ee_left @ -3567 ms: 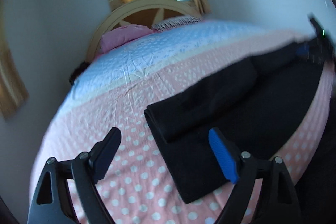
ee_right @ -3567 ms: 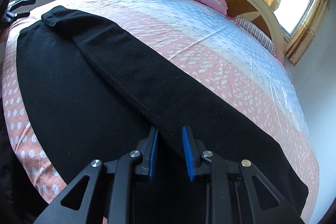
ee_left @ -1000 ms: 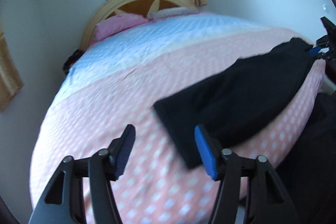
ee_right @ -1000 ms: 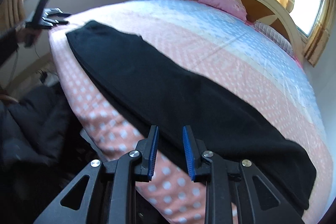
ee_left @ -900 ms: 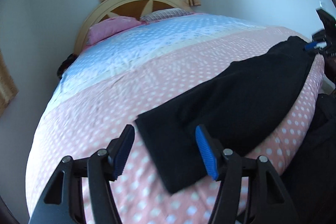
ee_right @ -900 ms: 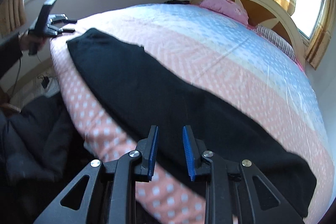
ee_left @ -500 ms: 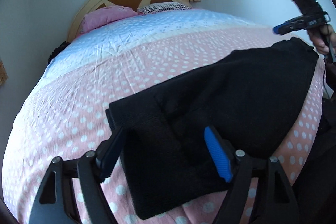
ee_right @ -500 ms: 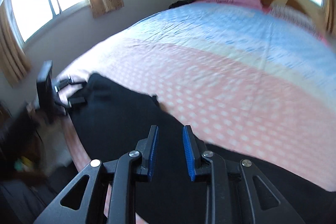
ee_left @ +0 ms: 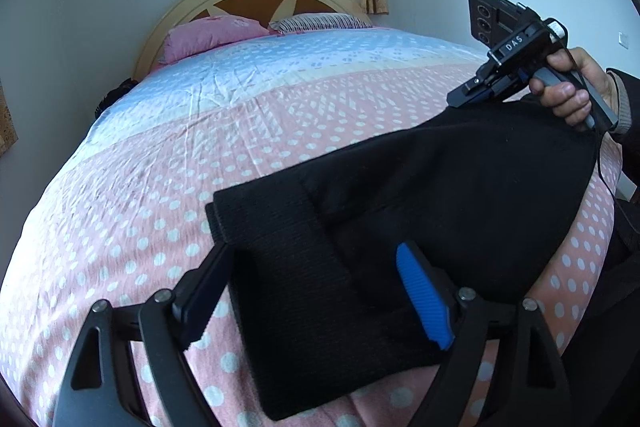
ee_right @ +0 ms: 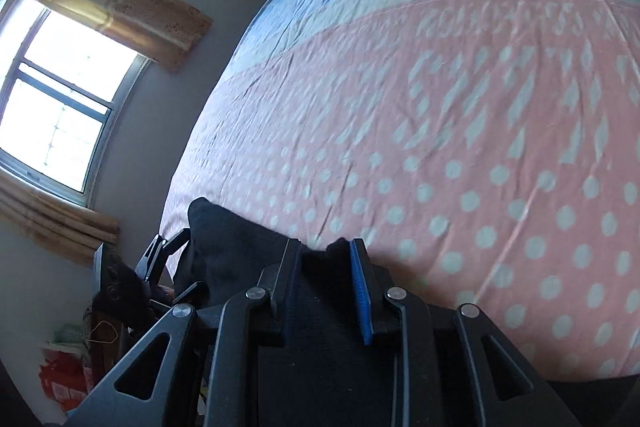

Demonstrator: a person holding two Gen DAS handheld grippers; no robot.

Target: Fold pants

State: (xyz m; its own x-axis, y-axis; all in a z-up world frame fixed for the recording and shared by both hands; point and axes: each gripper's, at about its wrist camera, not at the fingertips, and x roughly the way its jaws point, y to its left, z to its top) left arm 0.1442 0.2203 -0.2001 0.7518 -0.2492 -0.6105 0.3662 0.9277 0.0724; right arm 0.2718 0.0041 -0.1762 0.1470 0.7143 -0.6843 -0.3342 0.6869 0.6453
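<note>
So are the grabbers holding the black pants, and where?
Neither clearly holds them. The left gripper is open, straddling the pants' waistband end. Fabric sits between the right gripper's fingers; grip unclear.

— What is cut off in the left wrist view?
— The handles of the left tongs are cropped by the bottom edge, and the near corner of the pants is lost behind their blue pad. The person's sleeve is cut by the right edge.

— And in the right wrist view?
— The dots on the bed are smeared by blur. Most of the pants is hidden under the right tongs; whether cloth is actually pinched between them cannot be told. The clutter by the wall is too small to be identified.
</note>
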